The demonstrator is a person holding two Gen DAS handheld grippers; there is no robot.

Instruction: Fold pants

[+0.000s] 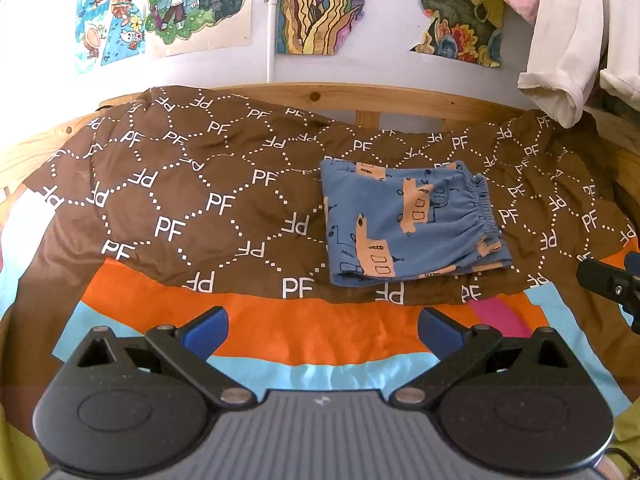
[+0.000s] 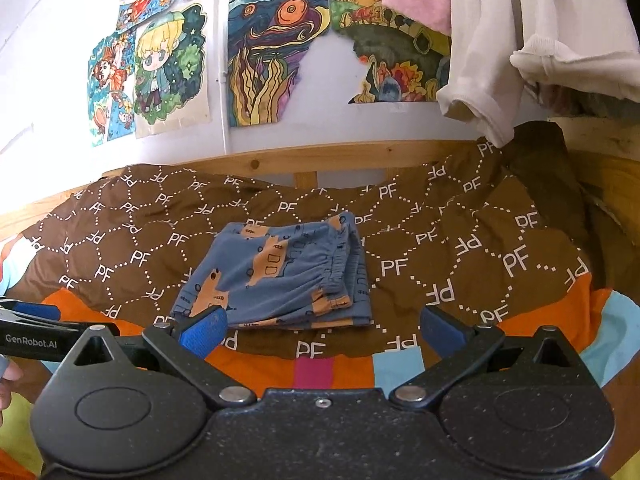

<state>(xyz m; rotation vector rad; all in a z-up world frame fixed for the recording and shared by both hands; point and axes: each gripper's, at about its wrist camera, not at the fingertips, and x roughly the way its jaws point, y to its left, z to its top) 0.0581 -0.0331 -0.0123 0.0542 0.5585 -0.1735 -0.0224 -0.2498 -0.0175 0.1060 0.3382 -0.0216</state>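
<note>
The blue pants (image 1: 408,224) with tan truck prints lie folded into a compact rectangle on the brown "PF" quilt (image 1: 192,184), elastic waistband at the right. They also show in the right wrist view (image 2: 280,276). My left gripper (image 1: 322,330) is open and empty, held back over the orange striped sheet, short of the pants. My right gripper (image 2: 322,332) is open and empty, just in front of the pants' near edge. The right gripper's side shows at the left view's right edge (image 1: 612,284); the left gripper shows at the right view's left edge (image 2: 36,328).
A wooden bed frame (image 1: 360,96) runs behind the quilt, below a wall with drawings (image 1: 320,8). White and pink clothes (image 1: 568,40) hang at the upper right. A striped orange, light blue and pink sheet (image 1: 320,344) lies under the quilt.
</note>
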